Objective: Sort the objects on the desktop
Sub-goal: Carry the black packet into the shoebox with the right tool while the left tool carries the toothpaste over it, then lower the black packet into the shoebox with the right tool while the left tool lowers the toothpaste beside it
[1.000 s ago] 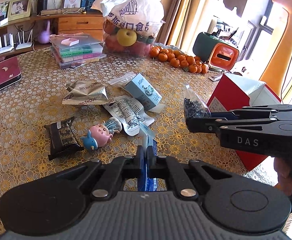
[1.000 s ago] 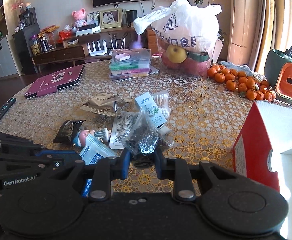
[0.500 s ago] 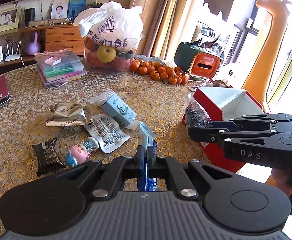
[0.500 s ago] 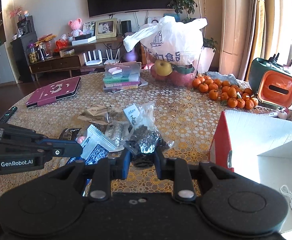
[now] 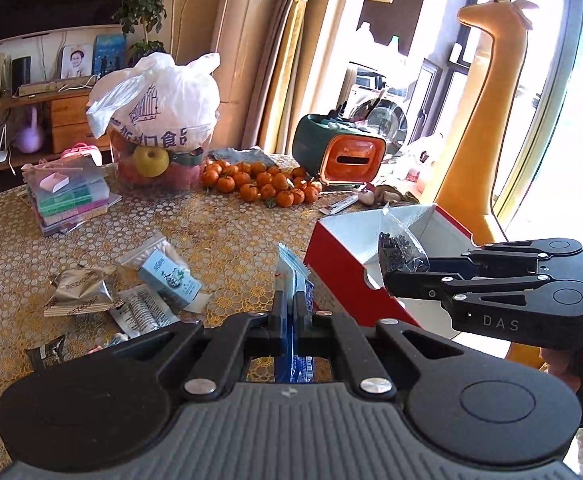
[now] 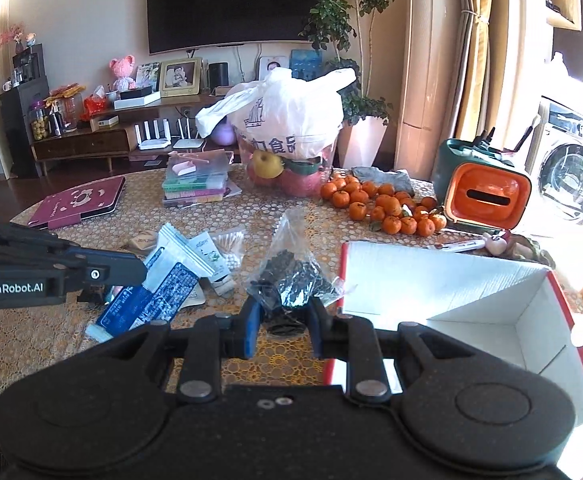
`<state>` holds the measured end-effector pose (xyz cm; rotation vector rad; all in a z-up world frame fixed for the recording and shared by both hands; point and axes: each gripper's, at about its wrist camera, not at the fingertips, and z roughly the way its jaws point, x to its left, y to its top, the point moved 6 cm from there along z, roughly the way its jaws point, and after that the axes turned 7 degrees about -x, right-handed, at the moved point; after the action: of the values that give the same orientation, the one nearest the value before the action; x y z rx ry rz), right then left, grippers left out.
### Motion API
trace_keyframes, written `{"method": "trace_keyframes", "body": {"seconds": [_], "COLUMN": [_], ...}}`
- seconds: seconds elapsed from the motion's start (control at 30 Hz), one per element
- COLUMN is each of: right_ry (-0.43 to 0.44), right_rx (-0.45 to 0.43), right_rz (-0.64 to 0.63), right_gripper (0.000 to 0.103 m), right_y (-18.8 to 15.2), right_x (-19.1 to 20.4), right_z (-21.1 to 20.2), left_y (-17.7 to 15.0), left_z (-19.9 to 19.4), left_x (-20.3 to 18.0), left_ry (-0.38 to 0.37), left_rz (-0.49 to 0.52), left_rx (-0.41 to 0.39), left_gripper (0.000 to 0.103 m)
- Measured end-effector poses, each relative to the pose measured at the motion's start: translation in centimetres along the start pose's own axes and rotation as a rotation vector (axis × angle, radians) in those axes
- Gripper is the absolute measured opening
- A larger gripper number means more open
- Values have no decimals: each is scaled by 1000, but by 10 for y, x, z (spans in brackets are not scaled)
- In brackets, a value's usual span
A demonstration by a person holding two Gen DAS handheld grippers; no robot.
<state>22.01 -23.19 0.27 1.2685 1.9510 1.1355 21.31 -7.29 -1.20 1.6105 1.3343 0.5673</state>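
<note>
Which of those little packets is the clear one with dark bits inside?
The bag pinched in the right gripper, beside the red box. The left gripper holds a blue packet.

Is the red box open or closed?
Open. The red box has its flaps raised, and its white inside shows.

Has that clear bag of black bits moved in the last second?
Yes. The clear bag of black bits has travelled right, toward the red-and-white open box.
</note>
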Motion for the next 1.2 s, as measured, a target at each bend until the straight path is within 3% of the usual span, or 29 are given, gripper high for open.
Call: {"method": "trace_keyframes", "body": {"seconds": [0.67,1.2], "right_ry": [-144,-211], "right_rx": [15,125], "right_rz": [18,10], "right_gripper": [24,24], "right_y": [-13,-35], "right_x": [-85,-141], "right_z": [-38,-19], "left_y": [39,42], "left_z": [41,114], "left_x": [-85,-128], "left_ry": [-121,-191], "left_rz": [79,68], "left_rx": [-29,68], "left_gripper": [2,2]}}
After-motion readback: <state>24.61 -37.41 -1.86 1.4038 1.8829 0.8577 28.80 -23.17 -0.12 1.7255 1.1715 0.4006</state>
